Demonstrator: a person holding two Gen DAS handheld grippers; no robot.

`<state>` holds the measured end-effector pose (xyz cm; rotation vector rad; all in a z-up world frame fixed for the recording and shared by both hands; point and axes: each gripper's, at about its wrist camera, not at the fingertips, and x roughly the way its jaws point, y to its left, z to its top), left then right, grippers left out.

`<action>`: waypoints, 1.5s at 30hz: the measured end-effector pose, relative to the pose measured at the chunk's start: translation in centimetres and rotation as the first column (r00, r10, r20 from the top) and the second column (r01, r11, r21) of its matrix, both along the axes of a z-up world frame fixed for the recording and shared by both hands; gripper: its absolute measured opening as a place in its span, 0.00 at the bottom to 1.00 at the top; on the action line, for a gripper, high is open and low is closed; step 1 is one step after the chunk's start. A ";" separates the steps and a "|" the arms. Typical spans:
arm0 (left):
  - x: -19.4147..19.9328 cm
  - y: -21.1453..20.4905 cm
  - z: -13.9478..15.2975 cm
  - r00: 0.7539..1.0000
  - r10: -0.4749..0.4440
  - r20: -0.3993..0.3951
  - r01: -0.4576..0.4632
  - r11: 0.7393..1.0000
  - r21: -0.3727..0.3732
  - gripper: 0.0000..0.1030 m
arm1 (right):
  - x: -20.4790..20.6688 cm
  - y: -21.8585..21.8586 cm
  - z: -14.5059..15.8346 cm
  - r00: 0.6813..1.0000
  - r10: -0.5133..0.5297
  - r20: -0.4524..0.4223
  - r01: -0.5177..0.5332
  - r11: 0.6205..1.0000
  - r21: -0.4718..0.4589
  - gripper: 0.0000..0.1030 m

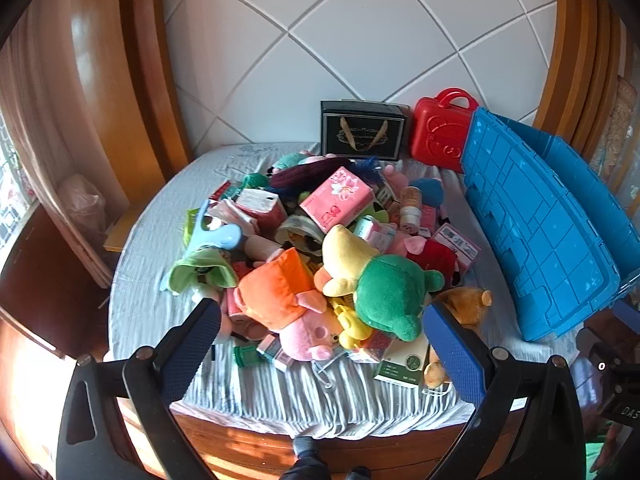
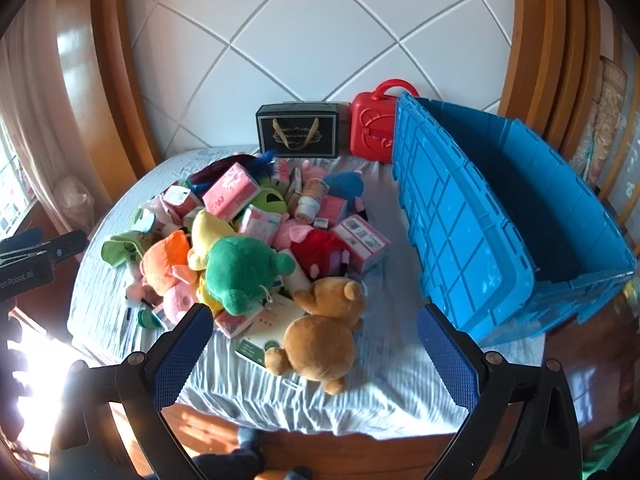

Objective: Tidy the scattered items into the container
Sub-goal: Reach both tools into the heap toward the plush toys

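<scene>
Grippers: left gripper [image 1: 322, 322] and right gripper [image 2: 314, 326] both hang above the near edge of the table, jaws spread wide, holding nothing and touching nothing.
Table: cloth-covered table [image 2: 360, 400] carries everything; its near strip lies bare below the pads.
Nearest item: brown bear plush [image 2: 324, 336] lies at the near edge of the heap, just ahead of the right gripper, partly over a white-and-green carton [image 2: 260, 344].
Heap: green plush [image 1: 390, 294], orange-and-pink plush [image 1: 288, 304] and yellow plush [image 1: 346, 256] lie piled and touching; a pink tissue pack [image 1: 336, 198] sits on top further back, among small boxes and bottles.
Container: blue crate [image 2: 472, 240] stands to the right of the heap, apart from it, its open interior looking empty where visible.
Far edge: black gift bag [image 1: 362, 132] and red toy case [image 1: 440, 132] stand against the tiled wall.
Progress: judged not yet begun; no item sits in the crate.
Risk: a grasp into the tangled plush could drag neighbours along, tipping bottles or pushing cartons off the near edge; soft bodies may slip from a shallow pinch.
</scene>
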<state>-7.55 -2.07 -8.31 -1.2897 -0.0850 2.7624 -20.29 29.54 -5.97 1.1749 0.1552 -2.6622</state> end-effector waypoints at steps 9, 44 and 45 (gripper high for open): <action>-7.4 1.6 -7.0 0.980 -0.126 0.156 0.131 0.991 -0.023 1.00 | -4.3 -2.0 -4.8 0.995 -0.085 0.052 0.081 0.994 0.066 1.00; -17.4 9.7 -20.8 0.890 -0.016 0.455 -0.082 0.977 0.196 1.00 | -13.6 2.0 -20.8 0.942 0.044 0.334 -0.074 0.994 0.076 1.00; -17.4 9.7 -20.7 0.894 -0.020 0.447 -0.076 0.978 0.195 1.00 | -13.9 1.9 -21.3 0.937 0.045 0.347 -0.073 0.995 0.069 1.00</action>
